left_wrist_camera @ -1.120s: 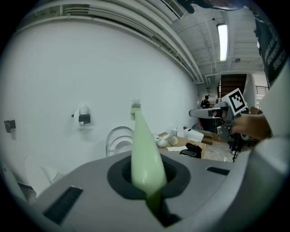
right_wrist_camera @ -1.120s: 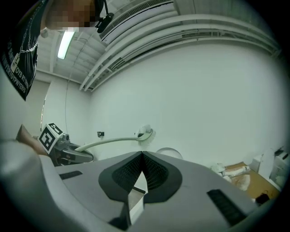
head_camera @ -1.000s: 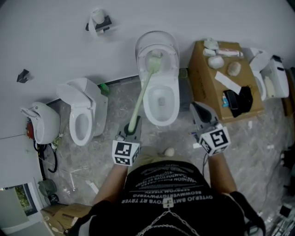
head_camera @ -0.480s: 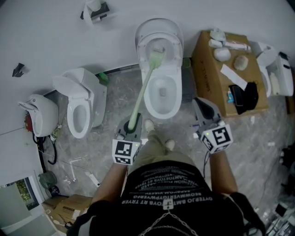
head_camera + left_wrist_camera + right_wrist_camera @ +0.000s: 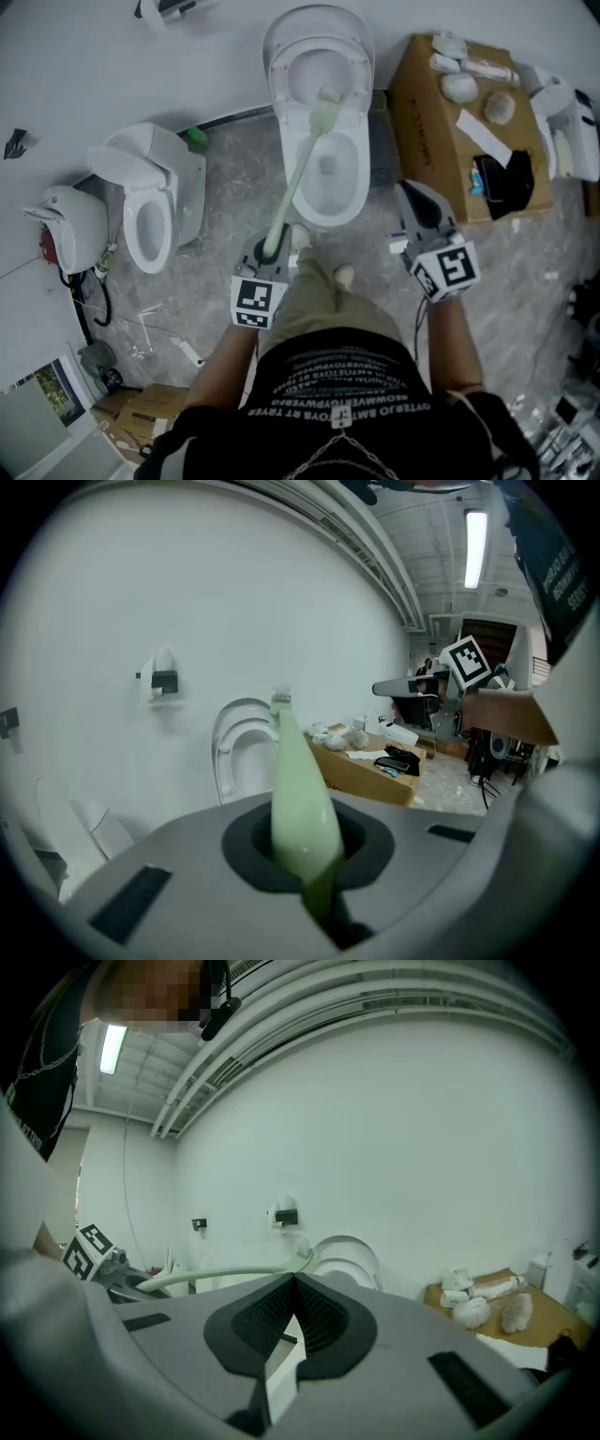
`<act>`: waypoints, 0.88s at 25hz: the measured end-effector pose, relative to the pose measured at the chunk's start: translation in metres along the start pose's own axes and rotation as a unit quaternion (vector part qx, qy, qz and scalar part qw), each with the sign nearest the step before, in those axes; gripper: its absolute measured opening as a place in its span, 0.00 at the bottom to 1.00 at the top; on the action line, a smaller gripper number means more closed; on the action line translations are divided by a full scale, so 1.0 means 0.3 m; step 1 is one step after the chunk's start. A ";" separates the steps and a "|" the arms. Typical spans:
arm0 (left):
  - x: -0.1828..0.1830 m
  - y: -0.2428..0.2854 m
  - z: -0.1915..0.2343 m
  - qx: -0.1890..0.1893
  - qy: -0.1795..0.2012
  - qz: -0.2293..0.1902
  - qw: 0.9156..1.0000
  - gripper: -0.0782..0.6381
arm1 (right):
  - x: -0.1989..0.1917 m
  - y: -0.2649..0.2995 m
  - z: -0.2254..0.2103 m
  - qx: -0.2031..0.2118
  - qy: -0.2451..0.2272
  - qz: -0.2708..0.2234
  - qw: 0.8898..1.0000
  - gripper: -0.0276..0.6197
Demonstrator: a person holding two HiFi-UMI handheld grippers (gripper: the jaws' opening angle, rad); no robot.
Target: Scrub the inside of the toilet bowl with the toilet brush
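Observation:
A white toilet (image 5: 349, 192) stands ahead of me with its seat and lid raised against the wall. My left gripper (image 5: 270, 251) is shut on the handle end of a pale green toilet brush (image 5: 298, 178). The brush slants up and right, and its head (image 5: 324, 116) hangs over the back rim of the bowl. From the left gripper view the brush handle (image 5: 298, 799) runs out between the jaws toward the toilet (image 5: 236, 752). My right gripper (image 5: 412, 202) floats right of the bowl, shut and empty; its tips (image 5: 292, 1283) meet in front of the toilet (image 5: 349, 1252).
A second white toilet (image 5: 150, 202) and a wall fixture (image 5: 66, 225) stand to the left. At the right, a cardboard box (image 5: 427, 122) carries a phone, cloths and small bottles. My shoes (image 5: 343, 275) rest on grey marbled floor just short of the bowl.
I have stepped closer to the toilet. The brush head has come down from the raised seat to the back rim of the bowl. Both grippers keep their grip states.

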State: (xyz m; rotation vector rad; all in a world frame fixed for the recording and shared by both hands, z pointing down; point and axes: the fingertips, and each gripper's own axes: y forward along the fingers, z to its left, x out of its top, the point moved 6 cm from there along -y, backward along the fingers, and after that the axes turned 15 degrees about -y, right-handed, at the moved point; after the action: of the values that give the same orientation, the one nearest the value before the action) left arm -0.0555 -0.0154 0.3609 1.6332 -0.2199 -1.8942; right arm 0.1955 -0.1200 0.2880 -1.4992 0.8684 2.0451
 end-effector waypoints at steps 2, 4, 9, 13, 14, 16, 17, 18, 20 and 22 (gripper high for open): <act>-0.031 0.032 0.022 0.002 -0.001 0.008 1.000 0.11 | -0.024 0.025 -0.002 0.000 0.002 0.004 1.000 0.05; -0.062 0.063 0.041 0.003 -0.004 0.016 1.000 0.11 | -0.049 0.045 -0.004 0.001 0.004 0.008 1.000 0.05; -0.111 0.131 0.085 0.003 -0.004 0.029 1.000 0.11 | -0.092 0.100 -0.004 -0.006 0.028 0.013 1.000 0.05; -0.159 0.185 0.112 0.000 -0.004 0.048 0.999 0.11 | -0.103 0.149 0.011 0.002 0.027 0.008 1.000 0.05; -0.173 0.204 0.116 -0.002 -0.004 0.053 0.999 0.11 | -0.108 0.161 0.012 0.006 0.024 0.008 1.000 0.05; -0.205 0.243 0.116 -0.006 -0.002 0.062 0.998 0.11 | -0.125 0.182 0.014 0.009 0.025 0.009 1.000 0.05; -0.222 0.260 0.119 -0.009 -0.001 0.066 0.998 0.11 | -0.135 0.194 0.016 0.009 0.029 0.010 0.999 0.05; -0.240 0.274 0.125 -0.010 0.000 0.070 0.997 0.11 | -0.144 0.207 0.021 0.008 0.033 0.011 0.999 0.05; -0.277 0.296 0.141 -0.012 -0.001 0.081 0.997 0.11 | -0.166 0.231 0.030 0.007 0.040 0.014 0.999 0.05; -0.316 0.322 0.153 -0.012 -0.005 0.092 0.996 0.11 | -0.190 0.248 0.034 0.007 0.044 0.019 0.999 0.05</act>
State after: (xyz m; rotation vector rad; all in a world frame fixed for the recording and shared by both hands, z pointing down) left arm -0.0614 -0.0522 0.4989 1.5331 -0.3381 -1.7590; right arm 0.1551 -0.1644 0.3608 -1.5878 0.9490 2.0078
